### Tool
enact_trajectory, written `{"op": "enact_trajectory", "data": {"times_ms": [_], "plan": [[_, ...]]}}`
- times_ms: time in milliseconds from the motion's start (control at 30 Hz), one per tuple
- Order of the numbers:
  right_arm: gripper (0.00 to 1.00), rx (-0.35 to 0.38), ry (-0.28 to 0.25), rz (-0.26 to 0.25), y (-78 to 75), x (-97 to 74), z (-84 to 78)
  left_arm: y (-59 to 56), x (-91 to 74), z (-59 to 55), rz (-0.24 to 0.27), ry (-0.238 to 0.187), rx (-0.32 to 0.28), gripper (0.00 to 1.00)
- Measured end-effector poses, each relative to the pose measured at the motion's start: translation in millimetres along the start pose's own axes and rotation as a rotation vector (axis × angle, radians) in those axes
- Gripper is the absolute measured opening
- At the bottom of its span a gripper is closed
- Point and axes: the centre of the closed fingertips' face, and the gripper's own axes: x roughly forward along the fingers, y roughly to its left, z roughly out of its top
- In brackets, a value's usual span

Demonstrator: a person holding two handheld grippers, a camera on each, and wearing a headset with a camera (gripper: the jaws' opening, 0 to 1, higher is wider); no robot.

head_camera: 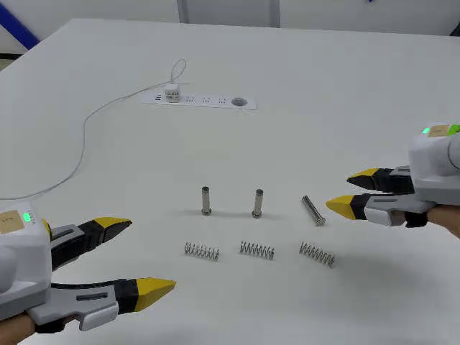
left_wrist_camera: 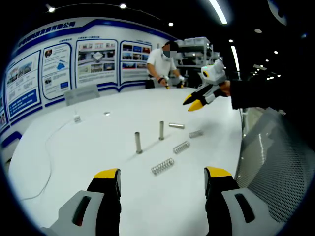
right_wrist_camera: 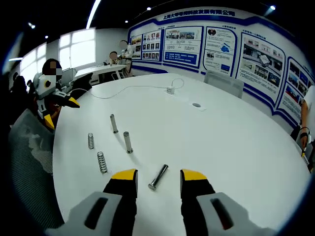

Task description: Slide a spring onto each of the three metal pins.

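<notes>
The right tongs [head_camera: 339, 191] are held released, with nothing between the jaws. In the right gripper view the fallen pin [right_wrist_camera: 158, 177] is seen lying just ahead of the gap between the tips, its wider end nearest them and apparently untouched. The left tongs [head_camera: 147, 255] are likewise spread wide and empty, low over the surface [head_camera: 323, 108] and near the left spring [head_camera: 201, 251].

Further out, the left pin [head_camera: 206, 200] and the middle pin [head_camera: 258, 203] stand upright. The middle spring [head_camera: 257, 250] and the right spring [head_camera: 317, 254] lie with the left one in a row in front, each apart from its pin. No spring has been threaded yet.

The step in hand is judged to be the taking of the fallen pin. It would best be gripped near its wide end, so that the shaft is left free. A spring should be pinched lightly across its middle coils, so that it is not crushed, and lined up with the shaft before it is slid on.
</notes>
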Motion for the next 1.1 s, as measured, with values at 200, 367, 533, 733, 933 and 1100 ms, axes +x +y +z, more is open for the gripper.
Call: {"op": "enact_trajectory", "data": {"times_ms": [200, 367, 533, 733, 933, 1100], "plan": [[0.30, 0.014, 0.060, -0.022, -3.6, 16.4, -6.5, 0.1, 0.0, -0.4, 0.001, 0.001, -0.003, 0.70], [0.27, 0.038, 0.093, -0.033, -4.6, 29.3, -9.5, -0.4, 0.5, -1.1, 0.000, 0.003, -0.006, 0.69], [0.23, 0.056, 0.126, -0.043, -5.4, 41.5, -12.4, -1.3, 0.8, -1.8, -0.004, 0.008, -0.007, 0.69], [0.20, 0.090, 0.183, -0.062, -7.2, 55.7, -20.4, -1.4, 0.9, -2.2, -0.006, 0.008, -0.010, 0.68], [0.16, 0.122, 0.221, -0.091, -11.9, 64.8, -25.7, -1.6, 1.1, -2.4, -0.006, 0.008, -0.014, 0.68], [0.15, 0.155, 0.253, -0.100, -11.9, 69.6, -31.0, -1.8, 1.4, -3.2, -0.009, 0.010, -0.016, 0.67]]}}
